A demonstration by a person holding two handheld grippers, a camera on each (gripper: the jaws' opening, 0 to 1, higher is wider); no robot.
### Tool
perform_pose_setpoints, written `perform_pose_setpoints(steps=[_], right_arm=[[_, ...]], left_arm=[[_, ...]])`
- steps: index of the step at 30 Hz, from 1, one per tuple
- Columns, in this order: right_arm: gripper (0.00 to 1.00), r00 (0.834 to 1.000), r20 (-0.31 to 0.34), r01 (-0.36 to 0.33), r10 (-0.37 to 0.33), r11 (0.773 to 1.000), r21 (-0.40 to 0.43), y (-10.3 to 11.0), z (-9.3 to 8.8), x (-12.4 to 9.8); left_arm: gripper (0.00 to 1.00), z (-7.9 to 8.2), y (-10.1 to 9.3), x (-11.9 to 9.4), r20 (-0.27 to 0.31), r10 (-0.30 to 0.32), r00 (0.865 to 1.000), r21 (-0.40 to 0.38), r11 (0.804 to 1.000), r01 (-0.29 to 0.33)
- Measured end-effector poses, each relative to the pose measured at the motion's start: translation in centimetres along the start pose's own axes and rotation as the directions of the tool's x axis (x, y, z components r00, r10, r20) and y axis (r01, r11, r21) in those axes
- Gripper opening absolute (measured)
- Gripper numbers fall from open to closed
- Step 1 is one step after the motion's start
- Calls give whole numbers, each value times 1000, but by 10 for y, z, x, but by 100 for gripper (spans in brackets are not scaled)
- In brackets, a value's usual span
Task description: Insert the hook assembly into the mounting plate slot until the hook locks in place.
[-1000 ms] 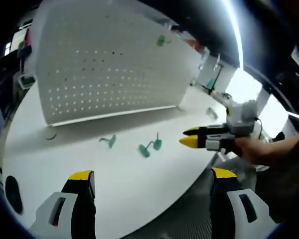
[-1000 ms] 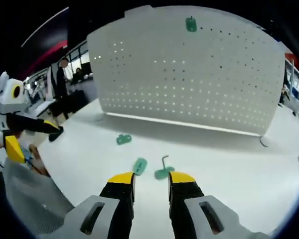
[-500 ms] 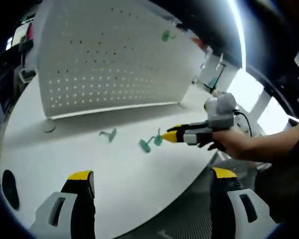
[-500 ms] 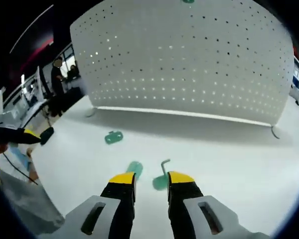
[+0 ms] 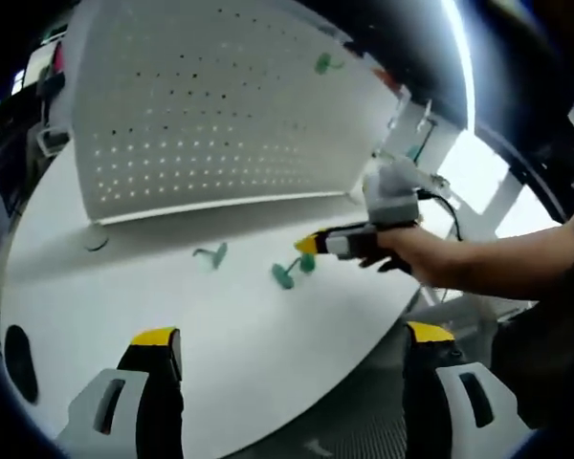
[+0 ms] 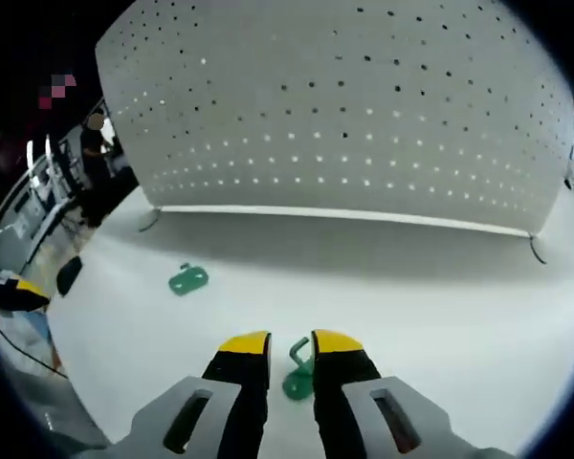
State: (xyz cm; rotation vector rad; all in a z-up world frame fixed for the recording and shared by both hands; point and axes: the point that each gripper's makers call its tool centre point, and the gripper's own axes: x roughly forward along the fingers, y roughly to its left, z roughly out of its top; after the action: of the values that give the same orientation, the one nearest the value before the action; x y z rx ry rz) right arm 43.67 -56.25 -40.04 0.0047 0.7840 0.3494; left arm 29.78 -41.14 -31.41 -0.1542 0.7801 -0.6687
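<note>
- Currently, the right gripper (image 6: 291, 346) is being lowered over a small green plastic hook piece (image 6: 299, 373) lying on the white tabletop (image 6: 440, 316) in front of the upright white perforated pegboard (image 6: 344, 115); its yellow-tipped jaws are being kept narrowly parted on either side of the piece, with no squeeze yet visible.
- In the left gripper view, the same gripper (image 5: 309, 245) is being seen beside two green pieces (image 5: 293, 271), while a third green hook piece (image 5: 211, 255) is lying apart, nearer the pegboard (image 5: 201, 115).
- A fourth green piece (image 5: 323, 64) is being carried high on the pegboard.
- The left gripper (image 5: 292, 339) is being held spread wide and empty, well back from the pegboard.
- A slip is being risked: if only the thin metal stem is pinched, the piece could twist or be flicked away across the smooth tabletop, and the neighbouring piece could be knocked.
</note>
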Motion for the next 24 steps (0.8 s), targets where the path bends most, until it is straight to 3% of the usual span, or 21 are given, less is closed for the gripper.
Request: perform_pose_setpoints(steps=[7,15,24], right_arm=[[14,999,-38,11,-11,1000,8,-2,-4,6],[14,999,-32,46,-44,996,76,-9,-9,1],[6,998,-44,39,-37,998,43,-6,-3,5]], left_arm=[[97,0,0,1,-3,0,1000,-1,1000,0],[97,1,1,1,0,2,1000,-3,1000,-2],[97,1,1,-1,4,5,1000,-3,1000,-5]])
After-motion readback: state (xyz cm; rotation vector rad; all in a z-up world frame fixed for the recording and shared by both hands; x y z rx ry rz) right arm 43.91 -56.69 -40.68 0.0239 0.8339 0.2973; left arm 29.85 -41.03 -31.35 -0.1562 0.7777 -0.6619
